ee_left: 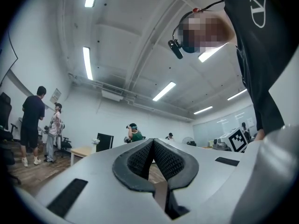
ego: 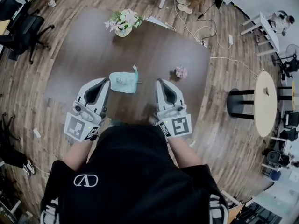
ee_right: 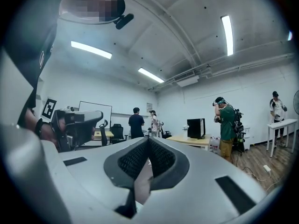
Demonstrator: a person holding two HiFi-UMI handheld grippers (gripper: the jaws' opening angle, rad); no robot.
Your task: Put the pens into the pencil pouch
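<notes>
Black-shirted torso point(ego: 135, 171) with a white logo fills the bottom of the head view, bare forearms running forward from it. Ahead sits a dark brown matte rectangular desk point(ego: 84, 55) on wood-plank floor point(ego: 219, 139). Left gripper point(ego: 105, 81) and right gripper point(ego: 160, 82) are smooth grey-white plastic shells with black openings, each with a marker cube at the rear, held side by side over the near desk edge. Both grippers are closed and empty: in each gripper view the black ribbed pads meet at a point with nothing between them. Pencil pouch point(ego: 124, 82), soft pale teal fabric, roughly square, lies flat on the desk between the two gripper tips, closer to the left one; whether it is zipped or has pens in it cannot be told. Farther back a vase of pink and white flowers point(ego: 124, 22) stands at the far desk edge, and a small pink crumpled object point(ego: 181, 72) lies right of the pouch. Only the head view shows desk and pouch; the gripper views look out level across the room, catching white walls, ceiling strip lights point(ee_left: 87, 62), other desks and standing people point(ee_right: 227, 125). Off the desk: a black office chair point(ego: 23, 31) on the left, a round pale table point(ego: 265, 101) on the right, cables point(ego: 205, 36) on the floor.
</notes>
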